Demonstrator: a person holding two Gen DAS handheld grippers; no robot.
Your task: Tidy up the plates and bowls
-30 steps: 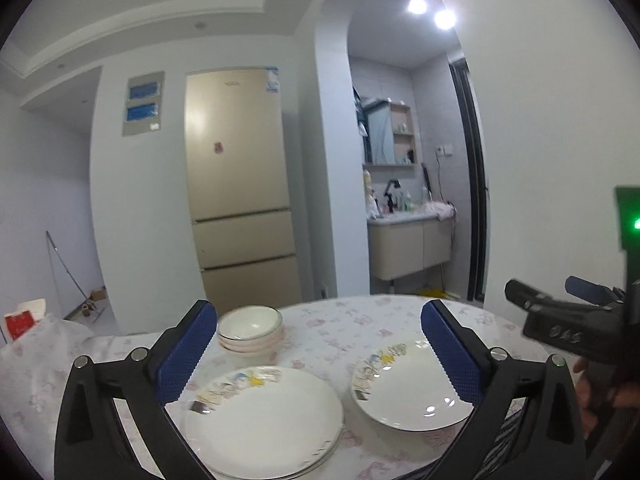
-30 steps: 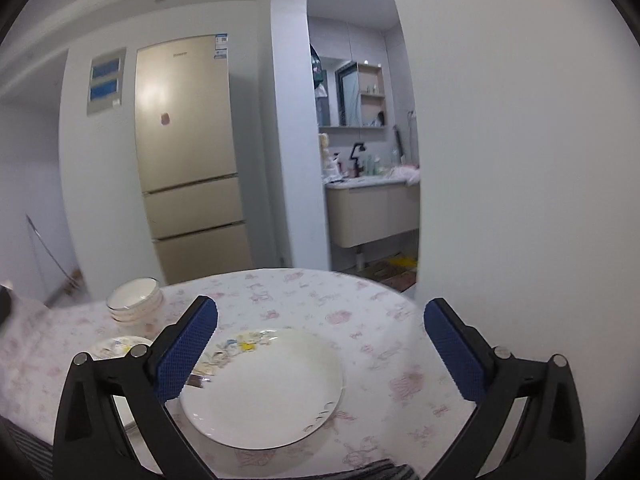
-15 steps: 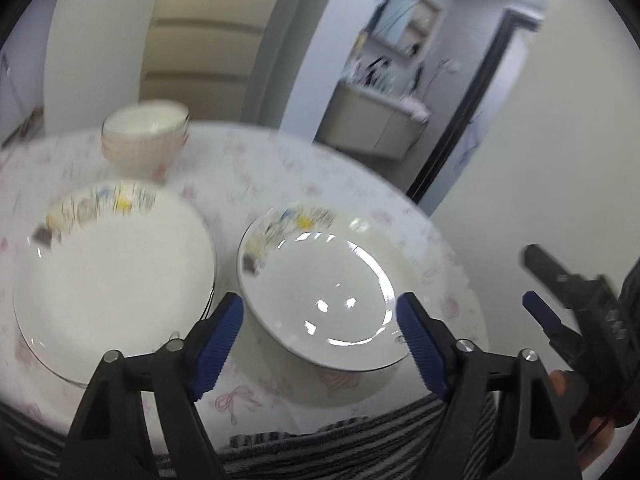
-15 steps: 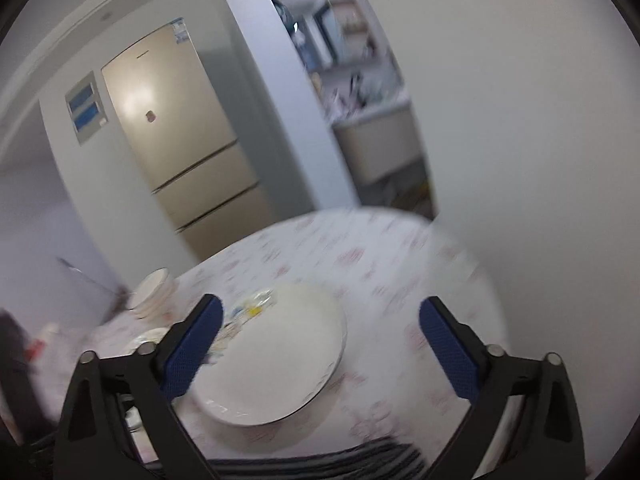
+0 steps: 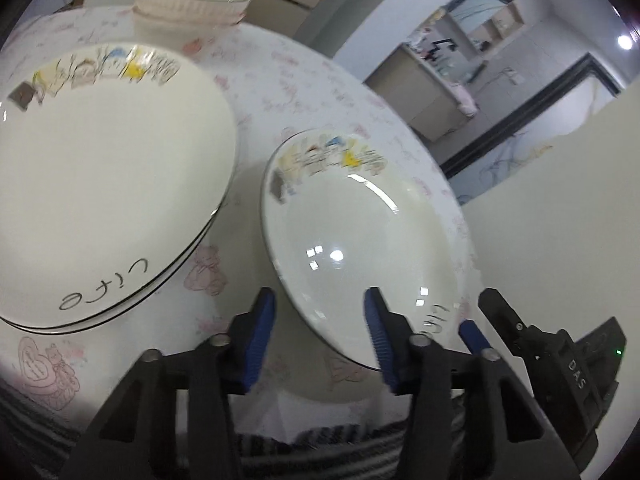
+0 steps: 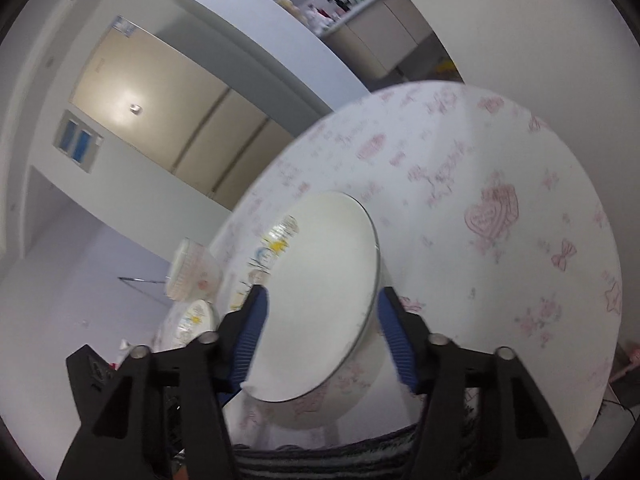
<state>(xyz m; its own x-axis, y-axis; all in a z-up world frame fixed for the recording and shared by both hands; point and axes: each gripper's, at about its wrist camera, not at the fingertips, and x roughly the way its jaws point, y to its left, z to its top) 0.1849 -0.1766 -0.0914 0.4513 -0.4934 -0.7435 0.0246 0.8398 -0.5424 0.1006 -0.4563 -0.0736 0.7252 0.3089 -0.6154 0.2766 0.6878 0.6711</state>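
Note:
A deep white plate (image 5: 360, 240) with a painted rim sits on the round table (image 5: 320, 80) near its front edge. My left gripper (image 5: 320, 336) is closing, its fingers astride the plate's near rim with no pad pressing on it. Just to the right, my right gripper (image 5: 486, 320) reaches in at the same rim. In the right wrist view that plate (image 6: 320, 300) lies between the closing fingers of the right gripper (image 6: 322, 334), with a gap at the right pad. A stack of flat plates (image 5: 108, 180) lies to the left, and stacked bowls (image 5: 192, 0) stand behind it.
The tablecloth (image 6: 480, 200) is white with pink prints. Striped fabric (image 5: 320, 448) hangs at the near table edge. Beyond the table are a beige fridge (image 6: 160, 100), a white wall on the right and a doorway to a washroom counter (image 5: 432, 92).
Both grippers came down, rolled and tipped toward the table. Their jaws narrowed from wide open. The deep plate's near rim now lies between each pair of fingers.

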